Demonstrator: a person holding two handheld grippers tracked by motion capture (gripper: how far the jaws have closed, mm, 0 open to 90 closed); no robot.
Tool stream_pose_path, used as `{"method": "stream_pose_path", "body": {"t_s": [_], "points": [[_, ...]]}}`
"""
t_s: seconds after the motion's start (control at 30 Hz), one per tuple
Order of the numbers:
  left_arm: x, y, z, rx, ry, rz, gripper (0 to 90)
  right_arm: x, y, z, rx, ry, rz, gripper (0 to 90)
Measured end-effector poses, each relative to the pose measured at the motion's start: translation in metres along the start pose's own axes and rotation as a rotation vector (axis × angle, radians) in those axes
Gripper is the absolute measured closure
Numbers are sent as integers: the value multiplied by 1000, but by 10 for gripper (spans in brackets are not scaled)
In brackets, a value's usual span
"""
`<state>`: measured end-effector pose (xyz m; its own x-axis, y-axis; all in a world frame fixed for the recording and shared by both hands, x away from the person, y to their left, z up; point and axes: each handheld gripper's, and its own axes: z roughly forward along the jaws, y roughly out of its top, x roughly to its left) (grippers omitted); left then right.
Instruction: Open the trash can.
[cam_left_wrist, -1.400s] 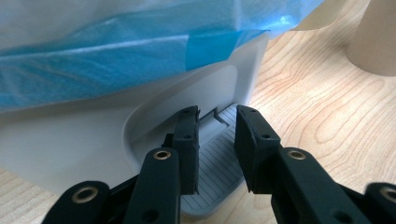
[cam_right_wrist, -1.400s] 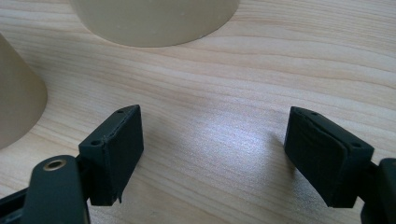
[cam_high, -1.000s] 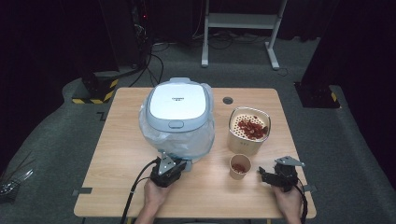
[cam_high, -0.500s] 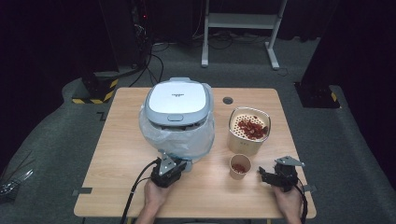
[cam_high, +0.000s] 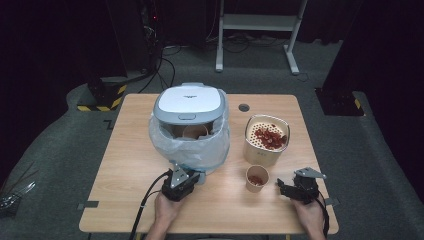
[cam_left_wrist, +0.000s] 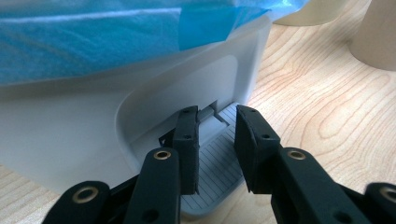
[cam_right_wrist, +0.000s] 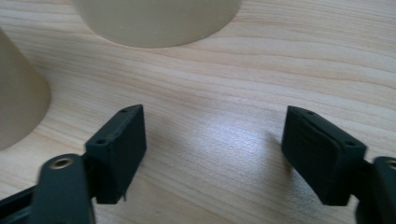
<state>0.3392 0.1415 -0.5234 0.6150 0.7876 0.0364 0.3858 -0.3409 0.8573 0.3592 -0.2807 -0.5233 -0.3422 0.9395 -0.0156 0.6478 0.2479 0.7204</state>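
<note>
Grey pedal (cam_left_wrist: 212, 154) at the bin's (cam_high: 192, 127) foot sits between the nearly-closed left gripper (cam_left_wrist: 215, 140) jaws; right gripper (cam_right_wrist: 212, 149) jaws, just narrowing, gape empty beside the paper cup (cam_high: 257, 177).

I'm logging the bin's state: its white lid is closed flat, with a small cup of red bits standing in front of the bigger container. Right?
Not quite. The high view shows the bin's white lid raised, with the bag-lined inside visible. The small cup does stand in front of the bigger container.
</note>
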Motion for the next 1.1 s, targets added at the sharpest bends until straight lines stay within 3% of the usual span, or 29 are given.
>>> {"method": "stream_pose_path", "body": {"t_s": [0.3, 0.53, 0.57, 0.77, 0.9, 1.1], "points": [[0, 1, 1, 10, 17, 15, 705, 1, 0, -1, 2, 12, -6, 252], [-1, 1, 1, 17, 6, 11, 705, 3, -3, -4, -1, 24, -17, 243], [-2, 1, 1, 19, 26, 26, 705, 4, -5, -6, -13, 33, -26, 243], [-2, 1, 2, 18, 10, 9, 705, 7, -9, -12, -31, 87, -27, 240], [-2, 1, 1, 21, 29, 24, 705, 12, -10, -18, -55, 122, -30, 237], [-4, 1, 3, 34, 19, 22, 705, 15, -10, -21, -71, 138, -47, 234]]}}
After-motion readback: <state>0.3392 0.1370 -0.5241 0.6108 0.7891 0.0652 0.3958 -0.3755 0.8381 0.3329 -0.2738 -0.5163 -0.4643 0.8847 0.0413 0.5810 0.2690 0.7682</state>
